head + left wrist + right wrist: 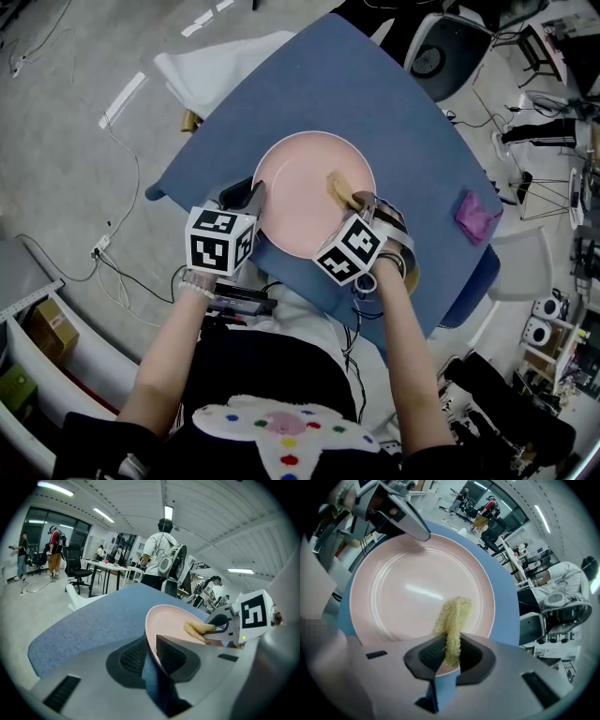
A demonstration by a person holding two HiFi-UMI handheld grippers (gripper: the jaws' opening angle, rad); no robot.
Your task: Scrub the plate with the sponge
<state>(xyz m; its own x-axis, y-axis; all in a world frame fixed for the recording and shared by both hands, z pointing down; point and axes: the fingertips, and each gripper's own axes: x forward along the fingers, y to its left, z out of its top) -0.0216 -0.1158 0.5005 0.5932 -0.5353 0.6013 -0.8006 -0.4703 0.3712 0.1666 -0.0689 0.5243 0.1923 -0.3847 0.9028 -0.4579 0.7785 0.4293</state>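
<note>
We see the right tool (449, 652) clenched on a yellow sponge (453, 616). The sponge is squeezed thin between the jaws and sticks out ahead of them. Its far end appears to press on the pink plate (393, 592), on the side nearest this tool, just inside the rim.

Across the plate from it, we see the left tool (151, 654) clamped on the plate's rim, with one jaw on the inner face and the other on the outside.

Under both tools lies the blue surface (375, 94) that carries the plate. To the outer side of the right tool, well apart from the plate, a purple cloth (476, 216) lies near the surface's edge. Beyond the surface, ahead of the left tool, a person (159, 550) stands with their back to us.
</note>
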